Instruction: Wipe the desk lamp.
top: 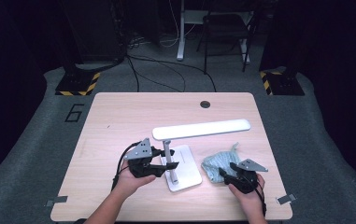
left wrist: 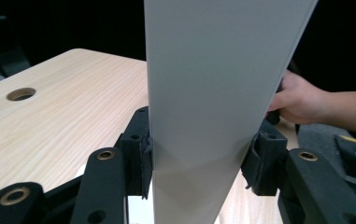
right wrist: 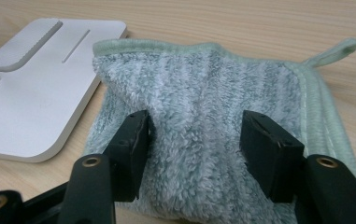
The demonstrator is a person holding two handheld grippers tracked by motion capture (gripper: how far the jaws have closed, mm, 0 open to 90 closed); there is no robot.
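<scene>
Lamp point(left wrist: 213, 93) blocks the left claw's point(left wrist: 196, 168) view, clamped; right claw point(right wrist: 194, 140) seemingly pinches bunched towel point(right wrist: 203, 93).

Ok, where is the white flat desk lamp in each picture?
High view: the white flat desk lamp stands mid-table, its long head above its square base.
Left gripper view: its pale upright part rises in the middle, pinched between the black jaws.
Right gripper view: its base lies at the upper left, beside the green fluffy cloth.
Shared landmark: the light wooden table under it all.
</scene>
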